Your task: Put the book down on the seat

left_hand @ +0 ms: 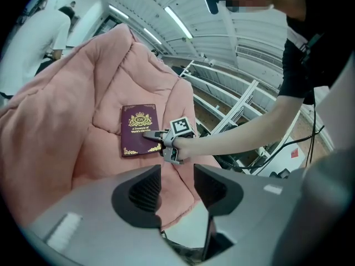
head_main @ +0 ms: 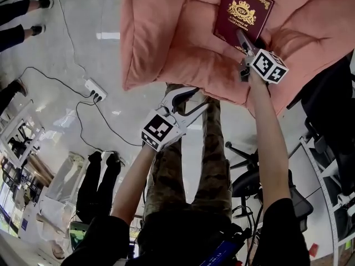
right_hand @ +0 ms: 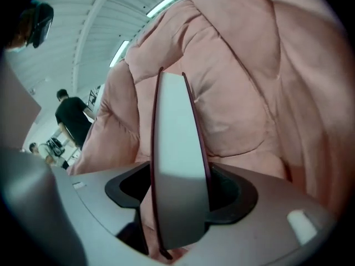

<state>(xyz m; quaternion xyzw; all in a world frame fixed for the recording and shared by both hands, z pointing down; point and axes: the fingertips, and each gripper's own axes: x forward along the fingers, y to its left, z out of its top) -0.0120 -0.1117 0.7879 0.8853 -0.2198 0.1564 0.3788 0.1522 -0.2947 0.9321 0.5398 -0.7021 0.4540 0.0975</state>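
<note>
On the pink padded seat the dark red book lies flat, its near edge between the spread jaws of the right claw, while the left claw hangs apart, spread and empty.

"What carries things here?"
"A pink quilted seat. A maroon book with a gold crest rests cover-up on its cushion."
"And underneath?"
"A pale, glossy floor, with a white power strip and black cables on it."
</note>
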